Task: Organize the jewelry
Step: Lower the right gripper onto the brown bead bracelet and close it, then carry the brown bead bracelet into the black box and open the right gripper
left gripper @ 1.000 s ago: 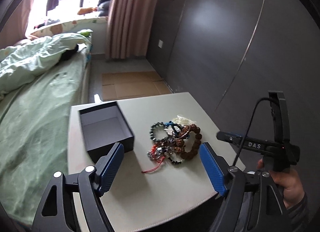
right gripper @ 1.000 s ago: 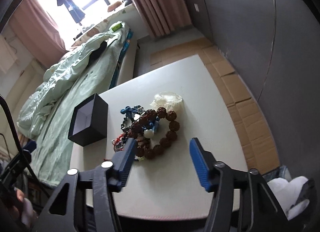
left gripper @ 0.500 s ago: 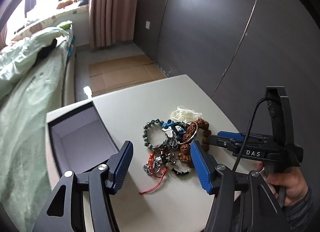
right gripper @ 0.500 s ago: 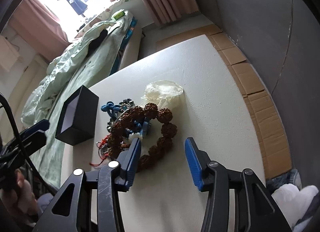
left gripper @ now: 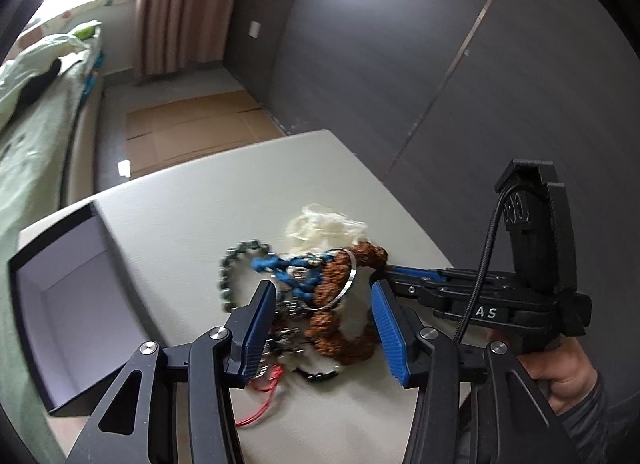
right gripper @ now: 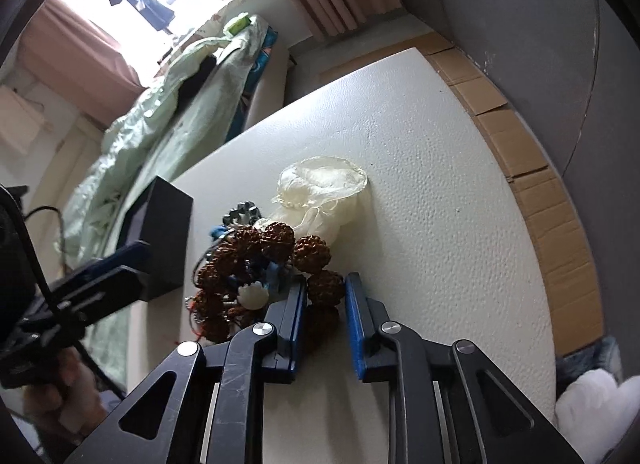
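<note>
Jewelry is lying in one tangled heap (left gripper: 308, 304) near the middle of the desk (right gripper: 432, 167), and as far as the views show, none of it is sitting in the box yet. A bracelet of big brown beads (right gripper: 280, 260) is forming the front and right of the heap, with a blue cord piece (left gripper: 288, 268) and a thin silver ring (left gripper: 346, 284) lying over it, a string of dark green beads (left gripper: 236, 268) curling off to the left, some small metal bits and a red thread (left gripper: 260, 400) trailing toward the near edge. A crumpled sheer pouch (right gripper: 320, 187) is touching the far side of the heap. The right tool (right gripper: 325, 312) is pinching one brown bead of the bracelet between its blue pads, with the pads sitting close against the bead on both sides, so that grasp looks made. The left tool (left gripper: 324, 328) is hovering over the heap with its pads standing well apart, straddling the brown beads and the metal bits and gripping nothing. The open dark box (left gripper: 60, 304) is standing at the left side of the desk, just beside the heap, and its pale inside is showing bare in the part that is visible. Judging from this, the sorting is only beginning: the brown bracelet is about to be teased free of the cord and ring, and every piece is waiting to be separated and laid in the box. A bed with a green cover (right gripper: 160, 131) is running along the far left.
</note>
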